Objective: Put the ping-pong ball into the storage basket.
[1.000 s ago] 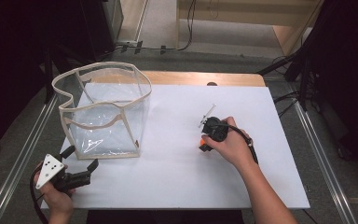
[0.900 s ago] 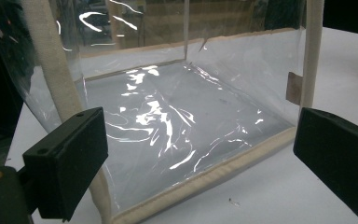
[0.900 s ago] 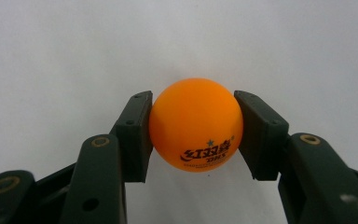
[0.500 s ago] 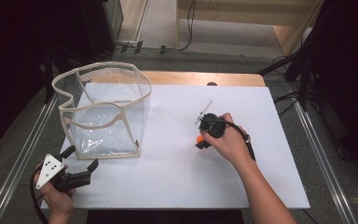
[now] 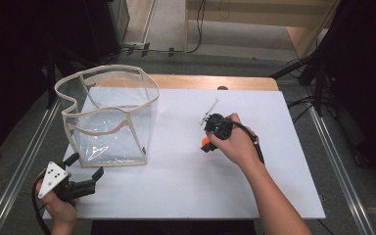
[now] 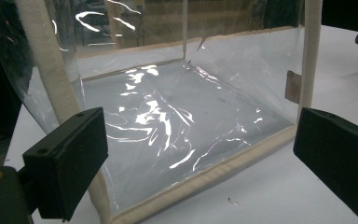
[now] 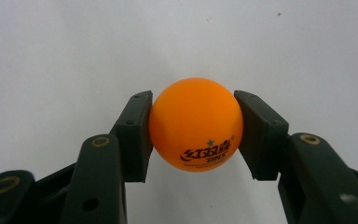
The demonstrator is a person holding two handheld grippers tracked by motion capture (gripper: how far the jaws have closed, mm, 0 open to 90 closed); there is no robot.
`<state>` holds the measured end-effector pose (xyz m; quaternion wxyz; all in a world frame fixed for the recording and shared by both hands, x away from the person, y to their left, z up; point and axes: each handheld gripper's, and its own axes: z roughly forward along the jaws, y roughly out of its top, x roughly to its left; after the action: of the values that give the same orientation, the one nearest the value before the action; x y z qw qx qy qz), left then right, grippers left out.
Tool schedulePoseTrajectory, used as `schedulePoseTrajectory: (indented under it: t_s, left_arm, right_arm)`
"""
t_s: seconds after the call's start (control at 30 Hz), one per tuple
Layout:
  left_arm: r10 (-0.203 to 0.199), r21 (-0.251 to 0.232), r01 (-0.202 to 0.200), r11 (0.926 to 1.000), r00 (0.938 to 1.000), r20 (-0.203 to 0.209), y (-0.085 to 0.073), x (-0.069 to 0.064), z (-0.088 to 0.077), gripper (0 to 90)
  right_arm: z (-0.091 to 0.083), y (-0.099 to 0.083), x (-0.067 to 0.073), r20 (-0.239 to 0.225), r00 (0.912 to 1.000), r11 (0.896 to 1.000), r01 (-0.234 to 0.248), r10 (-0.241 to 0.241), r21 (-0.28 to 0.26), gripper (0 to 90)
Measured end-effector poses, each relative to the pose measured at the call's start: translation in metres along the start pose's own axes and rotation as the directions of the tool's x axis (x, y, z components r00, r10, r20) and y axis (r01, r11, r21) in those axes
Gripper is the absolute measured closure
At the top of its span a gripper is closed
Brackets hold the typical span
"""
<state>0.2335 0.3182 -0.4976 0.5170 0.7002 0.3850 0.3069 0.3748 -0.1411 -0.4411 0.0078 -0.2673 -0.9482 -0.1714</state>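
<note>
Orange and glossy, the ping-pong ball (image 7: pixel 196 124) carries a small star and dark printed lettering low on its face. The right gripper (image 7: pixel 193 135) pinches it between its 2 jaws, above the white tabletop (image 5: pixel 186 176) near the middle. The left gripper (image 5: pixel 81 171) rests at the tabletop's near-left corner with its jaws spread wide, just beside a clear plastic bin (image 5: pixel 110 117) trimmed in beige fabric. Beyond the tabletop lie a grey floor and dark surroundings.
</note>
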Motion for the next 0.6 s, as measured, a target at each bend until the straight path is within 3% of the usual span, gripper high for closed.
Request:
schedulePoseTrajectory:
  t_s: [0.6]
  left_arm:
    - [-0.001,-0.002,0.001,1.0000,1.0000,0.001,0.000,0.000,0.000,3.6]
  right_arm:
    - [-0.006,0.020,0.004,-0.027,0.9990,0.999,0.035,-0.035,-0.003,48.6]
